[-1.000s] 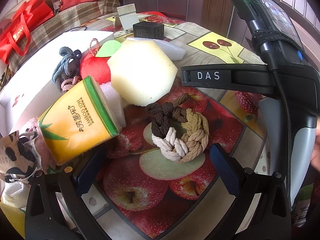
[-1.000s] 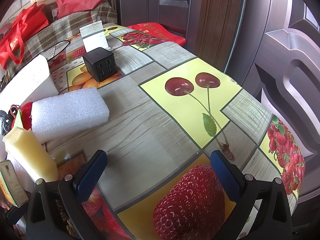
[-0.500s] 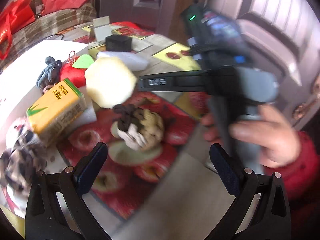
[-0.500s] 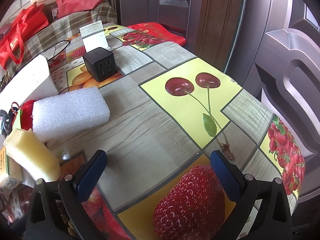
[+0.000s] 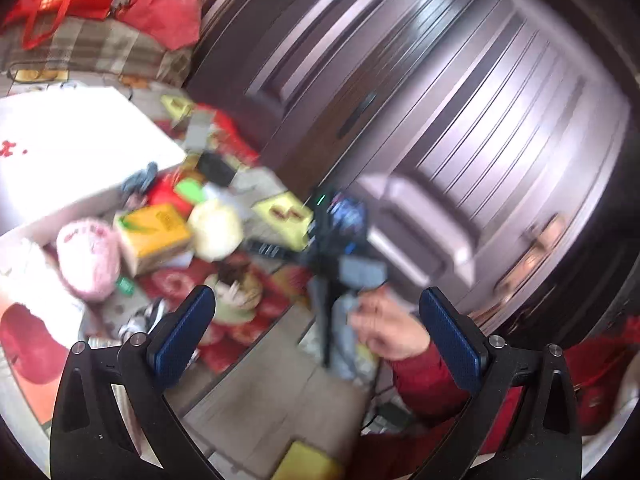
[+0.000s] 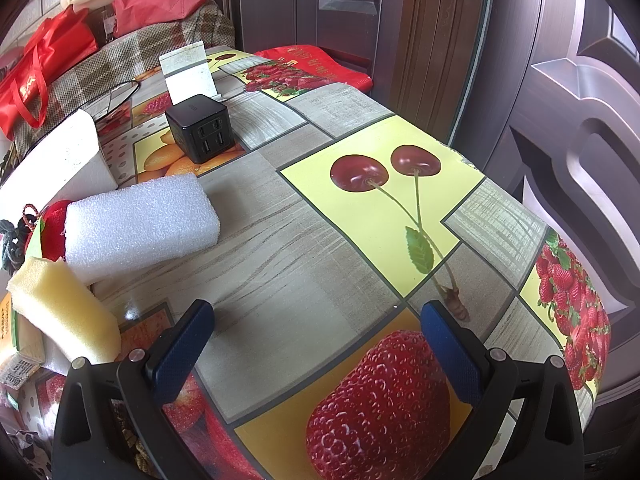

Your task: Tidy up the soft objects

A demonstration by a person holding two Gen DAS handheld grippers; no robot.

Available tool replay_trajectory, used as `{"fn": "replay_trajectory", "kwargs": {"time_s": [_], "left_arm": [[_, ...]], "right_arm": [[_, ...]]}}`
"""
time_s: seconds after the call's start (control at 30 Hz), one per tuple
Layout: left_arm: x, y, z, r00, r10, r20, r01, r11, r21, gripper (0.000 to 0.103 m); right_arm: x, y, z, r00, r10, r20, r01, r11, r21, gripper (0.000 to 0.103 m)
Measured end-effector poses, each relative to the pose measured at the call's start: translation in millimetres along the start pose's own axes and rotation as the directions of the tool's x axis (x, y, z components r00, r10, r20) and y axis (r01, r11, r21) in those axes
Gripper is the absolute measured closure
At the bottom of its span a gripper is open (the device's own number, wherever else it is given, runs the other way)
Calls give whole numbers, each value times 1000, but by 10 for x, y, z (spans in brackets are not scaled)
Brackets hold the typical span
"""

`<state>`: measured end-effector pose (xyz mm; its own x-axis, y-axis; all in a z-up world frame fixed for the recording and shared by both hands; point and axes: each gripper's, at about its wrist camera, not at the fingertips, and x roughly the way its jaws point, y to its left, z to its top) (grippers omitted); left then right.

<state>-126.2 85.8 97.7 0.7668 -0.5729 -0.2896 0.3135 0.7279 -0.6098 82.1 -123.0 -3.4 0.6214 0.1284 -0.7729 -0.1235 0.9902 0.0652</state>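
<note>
A fruit-print tabletop is carrying a white foam block and yellow sponge at nine o'clock, while the right gripper and left gripper are gaping wide, holding nothing.

On the surface, the foam block lies toward the left edge, with the sponge in front of it and touching it. The charger cube stands behind the block, toward the far edge, and a folded card stands just behind the cube.
</note>
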Motion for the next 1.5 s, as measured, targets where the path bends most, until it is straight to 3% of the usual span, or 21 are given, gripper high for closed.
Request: {"fn": "replay_trajectory", "kwargs": {"time_s": [0.1,0.2,0.27,0.43,0.5,0.53,0.57,0.63,0.67,0.7,0.77,0.9,0.93,1.03,1.1,1.13,1.23,1.33,1.37,1.4,1.5], "left_arm": [[16,56,99,990,-144,9,144,985,-99,0],[325,288,108,950,-311,2,293,893,-342,1],[514,386,55,946,-323,-9,285,847,-450,1],[489,310,72,980,-196,-23,175,919,-353,1],[591,310,78,986,-101,-130,52,941,-334,1],[680,341,63,977,-65,-202,-8,940,-341,1],[815,444,-7,957,-113,-267,-9,908,-418,1],[978,632,-155,900,-374,-225,154,754,-639,1],[1070,674,-227,842,-520,-148,260,629,-733,1],[1167,648,-271,755,-654,-49,376,493,-785,1],[1221,510,-216,638,-768,65,522,368,-770,1],[1150,277,23,558,-803,211,680,296,-671,0],[1103,244,85,562,-788,250,706,300,-642,0],[984,259,206,642,-698,316,719,406,-565,0],[941,279,204,652,-672,351,733,440,-518,1],[937,284,182,644,-675,361,740,431,-516,1],[1068,282,215,587,-737,335,756,352,-552,1],[1161,310,222,533,-786,314,728,237,-643,1],[1121,347,229,502,-798,334,742,199,-640,1],[1072,351,250,472,-803,364,775,180,-606,0],[894,362,358,411,-810,418,829,142,-541,0]], "right_arm": [[-3,3,-2,1000,0,0,0,1000,0,0],[-2,3,0,1000,1,-1,-1,1000,1,0],[-3,3,-3,1000,0,0,0,1000,0,0],[-5,6,-3,1000,0,0,0,1000,0,0],[-4,4,-4,1000,0,0,0,1000,0,0],[-8,6,-5,1000,0,0,0,1000,0,0],[-1,4,-2,1000,0,0,0,1000,0,0],[-4,5,-4,1000,0,1,0,1000,0,0],[-1,5,-3,1000,0,1,0,1000,0,0],[-1,5,-3,1000,0,0,0,1000,0,0],[0,4,-3,1000,0,1,0,1000,0,0],[0,3,-4,1000,0,1,0,1000,0,0],[0,2,-4,1000,0,1,0,1000,0,0],[-6,2,-8,1000,0,1,0,1000,0,0],[-1,0,-5,1000,0,1,0,1000,0,0],[-3,1,-6,1000,0,1,0,1000,0,0],[-3,1,-6,1000,0,1,0,1000,0,0],[-7,1,-8,1000,0,1,0,1000,0,0],[-1,0,-5,1000,0,1,0,1000,0,0],[-1,0,-5,1000,0,1,0,1000,0,0],[1,0,-5,1000,0,1,0,1000,0,0]]}}
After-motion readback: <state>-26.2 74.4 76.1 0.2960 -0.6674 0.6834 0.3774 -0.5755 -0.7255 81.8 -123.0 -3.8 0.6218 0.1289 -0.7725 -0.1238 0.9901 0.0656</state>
